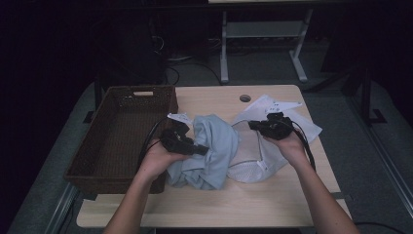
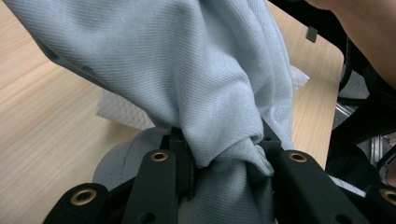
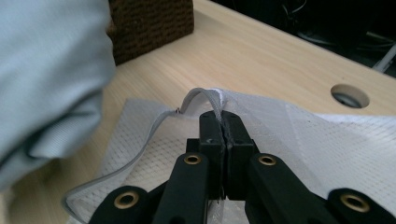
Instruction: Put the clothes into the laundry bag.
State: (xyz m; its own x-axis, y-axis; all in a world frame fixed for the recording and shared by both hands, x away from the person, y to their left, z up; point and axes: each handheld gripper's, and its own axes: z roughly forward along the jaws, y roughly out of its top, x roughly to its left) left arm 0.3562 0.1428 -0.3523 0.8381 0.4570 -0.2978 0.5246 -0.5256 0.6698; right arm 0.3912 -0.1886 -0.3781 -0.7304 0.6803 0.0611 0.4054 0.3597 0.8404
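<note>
A dark brown woven wicker basket [image 1: 122,131] sits at the left edge of the light wooden table [image 1: 272,195]. The left gripper [image 1: 200,149] is clamped on a bunched pale blue cotton garment [image 1: 212,151] at mid-table, just right of the basket. The right gripper [image 1: 253,125], held level, pinches the zipper rim of a white mesh laundry bag [image 1: 251,163] lying just beside the garment toward the right edge.

The pale blue cloth garment [image 2: 187,70] was a soft, matt, finely ribbed knit. The white mesh laundry bag [image 3: 327,149] was a thin, translucent netting with a smooth grey edge binding. The light wooden table [image 3: 261,60] showed a smooth, matt grain. The dark brown wicker basket [image 1: 122,131] looked rough-woven. Each black hand-held gripper [image 3: 223,126] was matt plastic with brass-coloured rivets.
</note>
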